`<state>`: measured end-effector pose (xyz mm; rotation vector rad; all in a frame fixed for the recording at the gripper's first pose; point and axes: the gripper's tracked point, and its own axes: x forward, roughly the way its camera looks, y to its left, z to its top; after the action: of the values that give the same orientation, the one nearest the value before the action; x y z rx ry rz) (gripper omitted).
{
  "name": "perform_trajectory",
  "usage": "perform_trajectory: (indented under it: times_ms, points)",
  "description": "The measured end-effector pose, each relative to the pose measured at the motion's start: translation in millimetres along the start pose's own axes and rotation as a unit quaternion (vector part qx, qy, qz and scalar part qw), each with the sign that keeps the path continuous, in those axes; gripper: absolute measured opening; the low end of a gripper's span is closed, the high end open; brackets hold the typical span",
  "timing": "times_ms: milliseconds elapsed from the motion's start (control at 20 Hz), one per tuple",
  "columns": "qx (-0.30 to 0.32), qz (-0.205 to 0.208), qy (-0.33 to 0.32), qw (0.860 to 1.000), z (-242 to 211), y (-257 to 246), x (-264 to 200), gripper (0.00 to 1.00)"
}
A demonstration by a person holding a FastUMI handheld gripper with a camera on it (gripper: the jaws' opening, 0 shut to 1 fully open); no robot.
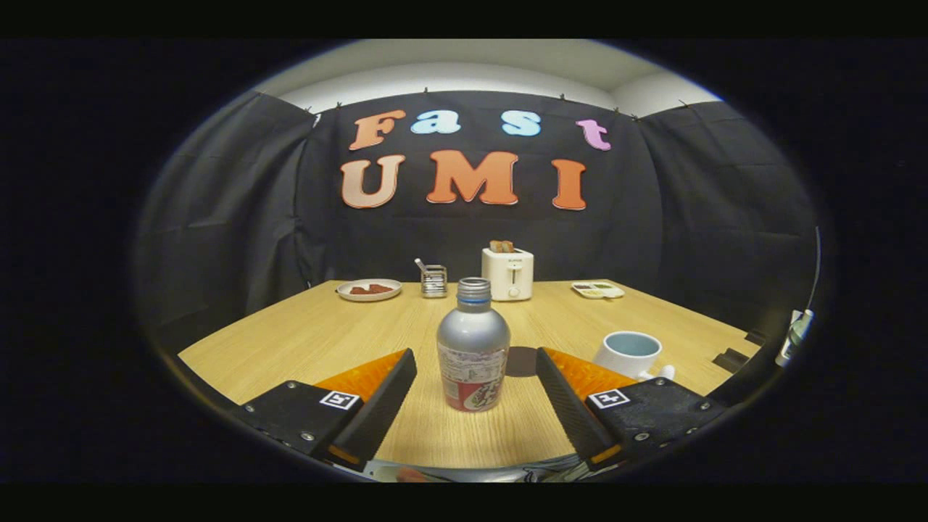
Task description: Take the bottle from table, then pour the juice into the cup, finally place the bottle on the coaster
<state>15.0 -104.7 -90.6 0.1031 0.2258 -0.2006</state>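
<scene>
Gripper view: tool (475, 395) spread wide, touching nothing. Bottle (473, 349) stands upright, long axis vertical, between the fingers toward their tips, near the counter's (304, 341) front edge. Cup (629, 353) just right of the right finger. Likely next: closing on the bottle.

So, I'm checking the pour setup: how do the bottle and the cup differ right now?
The bottle is tall, narrow and silver with a printed label; the cup is short, wide and white with a pale blue inside. The bottle stands between the open gripper's fingers, untouched; the cup sits beyond the right finger, off to the side. The bottle has a threaded neck; the cup has a handle. Both stand upright on the table.
</scene>
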Motion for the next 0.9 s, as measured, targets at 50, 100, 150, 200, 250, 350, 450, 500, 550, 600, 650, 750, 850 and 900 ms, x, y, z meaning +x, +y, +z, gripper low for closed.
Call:
perform_trajectory:
  times_ms: [50,100,150,200,250,350,450,500,550,600,650,750,850,900]
  points:
    - [0.0,-0.003,0.009,1.0,-6.6,-2.0,3.6,0.99]
    - [-0.002,-0.007,0.018,1.0,-13.4,-4.1,8.0,0.98]
    - [-0.006,-0.009,0.025,1.0,-18.3,-5.5,10.9,0.99]
    - [-0.01,-0.01,0.032,0.999,-23.6,-6.6,14.5,0.99]
    - [-0.012,-0.01,0.037,0.999,-28.5,-6.6,17.8,0.99]
    - [-0.01,-0.005,0.047,0.999,-35.0,-3.9,24.5,0.99]
    - [-0.01,-0.004,0.054,0.998,-40.0,-1.7,30.1,0.99]
    - [-0.011,-0.003,0.056,0.998,-42.2,-1.7,33.6,0.99]
    - [-0.012,-0.002,0.059,0.998,-44.9,-1.0,36.3,0.99]
    - [-0.012,0.003,0.061,0.998,-47.8,1.1,38.2,0.99]
    - [-0.013,0.007,0.063,0.998,-49.8,4.5,41.9,0.99]
    - [-0.012,0.011,0.067,0.998,-53.5,4.5,48.4,0.99]
    - [-0.013,0.013,0.07,0.997,-56.2,7.7,55.6,0.99]
    - [-0.011,0.016,0.069,0.997,-57.1,8.3,56.8,0.99]
